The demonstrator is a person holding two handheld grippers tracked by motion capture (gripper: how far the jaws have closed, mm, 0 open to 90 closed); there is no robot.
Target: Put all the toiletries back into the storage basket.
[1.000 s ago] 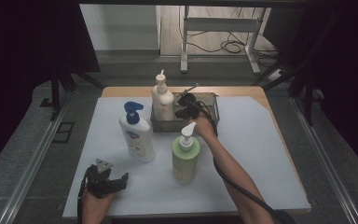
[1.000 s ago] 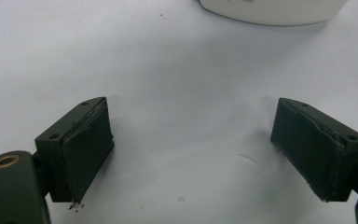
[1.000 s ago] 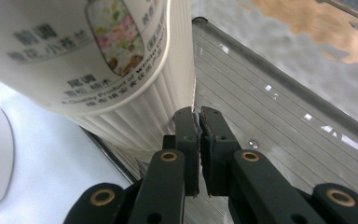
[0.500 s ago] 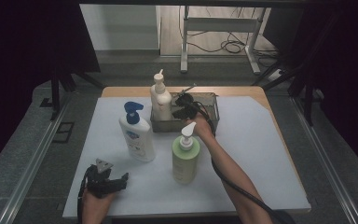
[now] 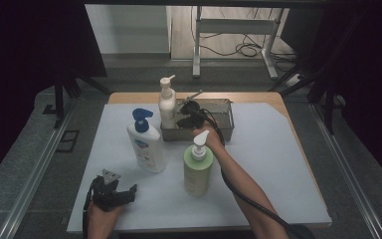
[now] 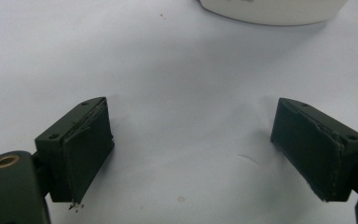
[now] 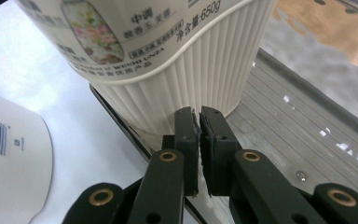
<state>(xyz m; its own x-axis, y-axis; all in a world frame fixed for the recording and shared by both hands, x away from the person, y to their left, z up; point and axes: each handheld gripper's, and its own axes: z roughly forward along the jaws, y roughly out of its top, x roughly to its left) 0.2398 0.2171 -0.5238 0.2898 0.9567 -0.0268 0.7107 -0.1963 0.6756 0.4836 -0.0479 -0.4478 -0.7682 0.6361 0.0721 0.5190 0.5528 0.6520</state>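
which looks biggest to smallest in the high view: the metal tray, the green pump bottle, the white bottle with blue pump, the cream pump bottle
1. Grey metal tray, widest.
2. and 3. Green pump bottle and white bottle with blue pump: look alike, and both stand nearer the camera, so unranked.
4. Cream pump bottle, slimmest, though farther off.

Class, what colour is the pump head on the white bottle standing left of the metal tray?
Blue: the pump head tops the white bottle, clearest in the high view.
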